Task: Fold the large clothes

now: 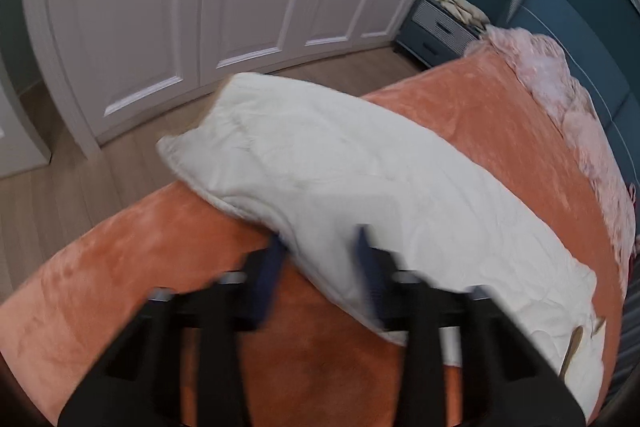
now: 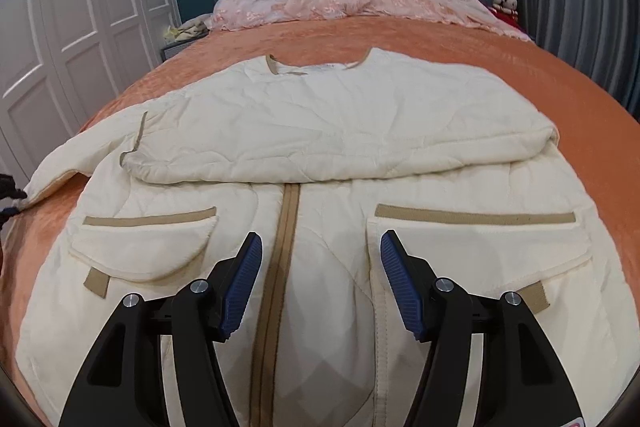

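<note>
An orange bedspread [image 2: 480, 43] covers the bed; the cream jacket [image 2: 320, 131] is laid flat on it, one sleeve already crossed over. The left gripper [image 1: 320, 247], spread wide, straddles the other sleeve [image 1: 320, 155] ungripped; the right gripper [image 2: 320, 247] hovers agape, empty; the cuff should be pinched and carried across flat.

Cream quilted jacket [image 2: 320, 219] laid out front-up, filling the middle and lower frame.
One sleeve [image 2: 340, 143] is folded straight across the chest; tan zipper strip [image 2: 286, 239] runs down the center, with two tan-trimmed patch pockets either side, fabric pretty wrinkly.
</note>
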Action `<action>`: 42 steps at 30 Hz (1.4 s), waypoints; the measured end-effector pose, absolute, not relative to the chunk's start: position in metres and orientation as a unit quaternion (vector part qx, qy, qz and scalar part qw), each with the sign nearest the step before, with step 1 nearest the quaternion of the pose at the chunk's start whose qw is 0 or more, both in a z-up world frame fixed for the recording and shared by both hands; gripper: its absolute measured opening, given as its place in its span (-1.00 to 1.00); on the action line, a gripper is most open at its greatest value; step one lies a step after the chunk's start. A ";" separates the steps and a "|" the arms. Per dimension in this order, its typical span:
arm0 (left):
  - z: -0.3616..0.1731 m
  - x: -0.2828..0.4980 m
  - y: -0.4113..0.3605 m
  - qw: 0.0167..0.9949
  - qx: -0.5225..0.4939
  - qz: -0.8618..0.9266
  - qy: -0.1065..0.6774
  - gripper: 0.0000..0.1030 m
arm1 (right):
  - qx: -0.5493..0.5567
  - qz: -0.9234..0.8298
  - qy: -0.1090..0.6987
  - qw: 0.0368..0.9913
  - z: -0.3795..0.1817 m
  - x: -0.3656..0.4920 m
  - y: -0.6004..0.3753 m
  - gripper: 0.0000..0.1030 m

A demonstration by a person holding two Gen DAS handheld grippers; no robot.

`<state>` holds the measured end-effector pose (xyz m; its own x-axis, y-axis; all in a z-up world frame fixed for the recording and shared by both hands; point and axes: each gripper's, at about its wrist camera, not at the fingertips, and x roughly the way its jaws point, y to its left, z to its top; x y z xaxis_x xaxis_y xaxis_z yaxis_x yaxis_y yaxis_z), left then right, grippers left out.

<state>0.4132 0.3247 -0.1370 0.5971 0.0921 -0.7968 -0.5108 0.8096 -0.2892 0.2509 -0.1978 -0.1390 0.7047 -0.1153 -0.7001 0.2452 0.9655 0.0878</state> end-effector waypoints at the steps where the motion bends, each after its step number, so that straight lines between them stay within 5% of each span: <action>1: -0.132 0.416 0.320 0.859 -0.245 0.175 0.414 -0.78 | 0.091 -0.098 0.371 0.919 -0.140 0.250 -0.199 0.17; 8: -0.026 0.414 0.229 0.927 -0.154 0.088 0.330 -0.89 | 0.108 -0.102 0.342 0.928 -0.132 0.238 -0.206 0.17; 15: 0.072 0.384 0.031 0.962 -0.035 -0.100 0.252 -0.87 | 0.139 -0.094 0.308 0.937 -0.110 0.207 -0.221 0.17; 21: 0.045 0.361 -0.109 0.935 0.019 -0.211 0.283 -0.82 | 0.144 -0.108 0.297 0.938 -0.099 0.182 -0.250 0.18; 23: 0.017 0.362 -0.141 0.923 0.033 -0.221 0.313 -0.60 | 0.148 -0.115 0.296 0.937 -0.099 0.176 -0.260 0.18; 24: -0.001 0.361 -0.155 0.916 0.038 -0.222 0.331 -0.30 | 0.150 -0.120 0.297 0.935 -0.099 0.173 -0.267 0.18; 25: -0.015 0.360 -0.161 0.911 0.037 -0.222 0.345 -0.06 | 0.151 -0.123 0.297 0.935 -0.099 0.171 -0.272 0.19; 27: -0.040 0.349 -0.164 0.902 0.029 -0.231 0.365 -0.03 | 0.156 -0.130 0.298 0.933 -0.099 0.167 -0.286 0.21; 31: -0.053 0.344 -0.146 0.896 -0.004 -0.228 0.380 0.33 | 0.171 -0.133 0.293 0.931 -0.095 0.169 -0.310 0.25; 42: -0.078 0.409 -0.034 0.901 -0.073 -0.086 0.419 0.33 | 0.174 -0.136 0.287 0.932 -0.077 0.286 -0.363 0.34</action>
<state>0.4088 -0.0338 -0.0775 0.6339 -0.2153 -0.7429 0.0933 0.9747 -0.2029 0.2856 -0.3626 -0.0775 0.7975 -0.1541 -0.5833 0.3545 0.9020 0.2464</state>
